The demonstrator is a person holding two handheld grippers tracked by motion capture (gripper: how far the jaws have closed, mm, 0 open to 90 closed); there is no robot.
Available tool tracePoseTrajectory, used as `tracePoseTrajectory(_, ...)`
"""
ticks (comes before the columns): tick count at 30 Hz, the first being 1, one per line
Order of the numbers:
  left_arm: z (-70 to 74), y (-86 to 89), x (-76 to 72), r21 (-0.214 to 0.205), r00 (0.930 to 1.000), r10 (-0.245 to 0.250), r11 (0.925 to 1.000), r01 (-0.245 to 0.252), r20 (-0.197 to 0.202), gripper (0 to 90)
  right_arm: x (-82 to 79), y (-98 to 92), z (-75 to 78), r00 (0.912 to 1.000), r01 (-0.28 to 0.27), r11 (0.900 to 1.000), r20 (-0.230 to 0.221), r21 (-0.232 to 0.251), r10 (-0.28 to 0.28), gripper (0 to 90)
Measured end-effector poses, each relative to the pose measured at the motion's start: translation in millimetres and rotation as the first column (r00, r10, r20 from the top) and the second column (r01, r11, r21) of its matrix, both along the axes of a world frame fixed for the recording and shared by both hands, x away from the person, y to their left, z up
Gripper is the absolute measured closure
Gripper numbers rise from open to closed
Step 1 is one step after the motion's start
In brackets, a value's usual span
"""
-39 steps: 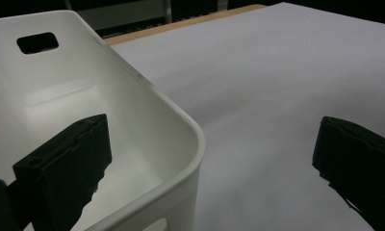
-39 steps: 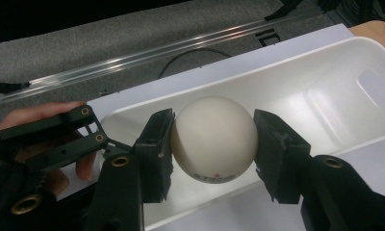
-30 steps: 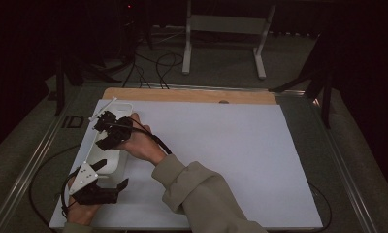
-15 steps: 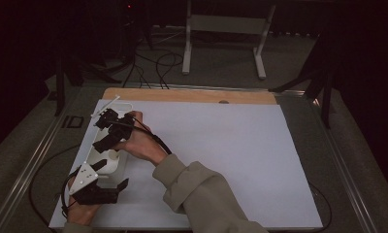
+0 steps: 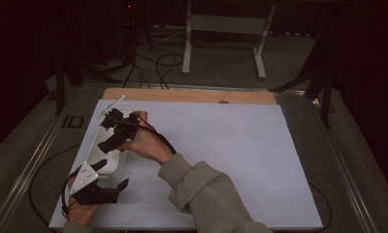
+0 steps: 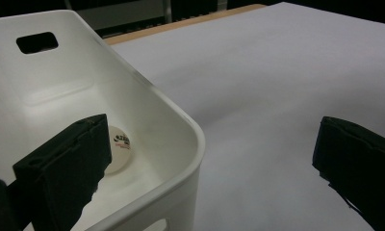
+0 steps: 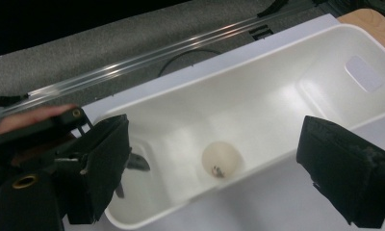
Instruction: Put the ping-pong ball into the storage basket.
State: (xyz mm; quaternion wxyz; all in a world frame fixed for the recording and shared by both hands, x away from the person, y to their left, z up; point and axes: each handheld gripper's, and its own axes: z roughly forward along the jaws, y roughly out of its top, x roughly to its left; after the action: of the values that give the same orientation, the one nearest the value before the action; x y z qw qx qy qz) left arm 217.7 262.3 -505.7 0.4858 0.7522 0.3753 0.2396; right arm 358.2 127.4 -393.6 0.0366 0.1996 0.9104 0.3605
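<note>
A long white bin [image 5: 98, 151] lies at the table's left. In it rests a white ball [image 7: 221, 161] with a small printed mark, also seen low in the near end [image 6: 118, 149]. My right gripper [image 5: 110, 131] hovers over the bin. Its jaws have just been opening and stand wide with nothing between them [image 7: 222, 166], the ball lying loose below. My left gripper [image 5: 111, 174] is at the bin's near corner, open. One jaw is inside the bin and one outside, clear of the rim [image 6: 181, 120].
White paper [image 5: 221, 155] covers the table, with a wooden strip [image 5: 192, 95] along the far edge. Cables trail off the left side. A white stand [image 5: 221, 29] is on the floor beyond. The left gripper [image 7: 32, 159] and its hand show beside the bin.
The right gripper stays over the bin with only a slight shift, and its jaws look wider apart now. The left gripper has kept still.
</note>
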Motion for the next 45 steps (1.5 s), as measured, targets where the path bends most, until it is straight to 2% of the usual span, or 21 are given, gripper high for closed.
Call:
tracePoseTrajectory(3, -0.2, -0.5, 0.0, -0.001, 1.0000, 0.001, 1.0000, -0.001, 0.000, 0.5, 0.4, -5.7, -2.4, 1.0000, 0.002, 0.9999, 0.004, -0.014, -0.002, 11.0)
tracePoseTrajectory(7, 0.1, -0.1, 0.0, 0.004, 1.0000, 0.001, 1.0000, -0.001, 0.001, 0.5, 3.6, -15.8, -3.6, 0.9999, 0.016, 0.9999, 0.001, -0.004, -0.016, 10.8)
tracePoseTrajectory(12, 0.1, -1.0, 0.3, 0.005, 1.0000, -0.001, 1.0000, 0.001, -0.001, 0.5, 5.0, -29.9, -4.3, 0.9992, 0.039, 0.9991, 0.008, -0.015, -0.039, 10.6)
tracePoseTrajectory(22, 0.2, -1.3, 0.4, 0.005, 1.0000, -0.002, 1.0000, 0.002, 0.000, 0.5, 5.6, -52.6, -6.6, 0.9990, 0.045, 0.9988, 0.008, -0.017, -0.045, 10.3)
tracePoseTrajectory(32, 0.2, -1.6, 0.5, 0.004, 1.0000, 0.000, 1.0000, 0.000, 0.000, 0.5, 7.6, -77.6, -11.7, 0.9967, 0.078, 0.9969, 0.023, -0.016, -0.077, 10.3)
tracePoseTrajectory(45, -0.2, -2.7, 1.0, 0.006, 1.0000, -0.002, 1.0000, 0.002, -0.003, 0.5, 8.2, -126.3, -23.6, 0.9895, 0.142, 0.9894, 0.031, -0.031, -0.141, 9.9)
